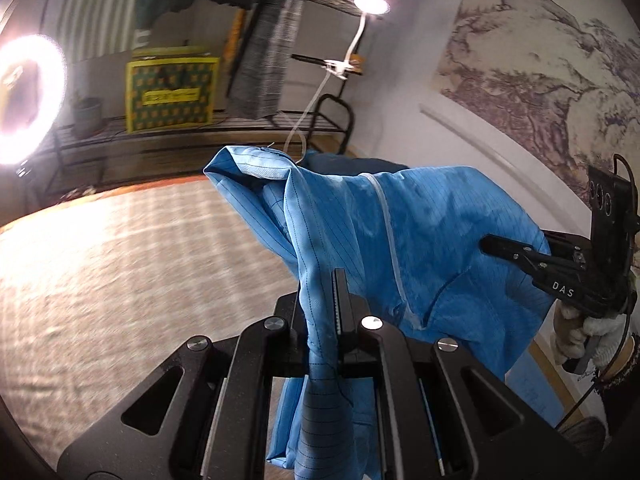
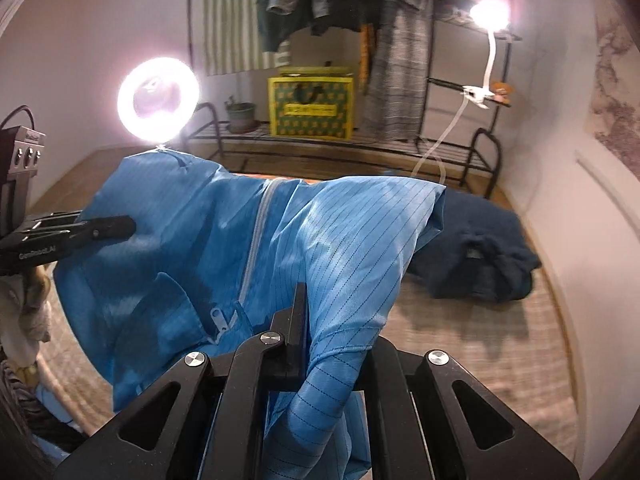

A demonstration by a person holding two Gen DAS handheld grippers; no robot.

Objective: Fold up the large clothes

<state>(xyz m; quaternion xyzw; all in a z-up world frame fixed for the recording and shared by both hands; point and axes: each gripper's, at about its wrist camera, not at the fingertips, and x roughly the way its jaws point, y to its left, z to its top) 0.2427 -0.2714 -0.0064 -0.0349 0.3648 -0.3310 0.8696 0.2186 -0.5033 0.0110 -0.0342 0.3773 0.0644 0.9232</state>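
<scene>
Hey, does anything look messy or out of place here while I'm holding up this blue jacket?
Yes. A dark blue garment lies crumpled in a heap on the woven surface by the wall, unfolded. The blue jacket hangs bunched between the left gripper and right gripper, not spread flat.

two garments (image 2: 224, 248) (image 2: 476, 252), two lamps (image 2: 158, 98) (image 2: 490, 14).

You're holding a bright blue garment (image 1: 432, 240) with thin dark pinstripes and a pale grey zipper (image 2: 256, 236). Your hand-held grippers are black. Behind it lies a dark navy garment (image 2: 480, 248) on beige woven bedding (image 1: 120, 280). On the shelf sits a yellow-and-green patterned box (image 2: 311, 106).
</scene>
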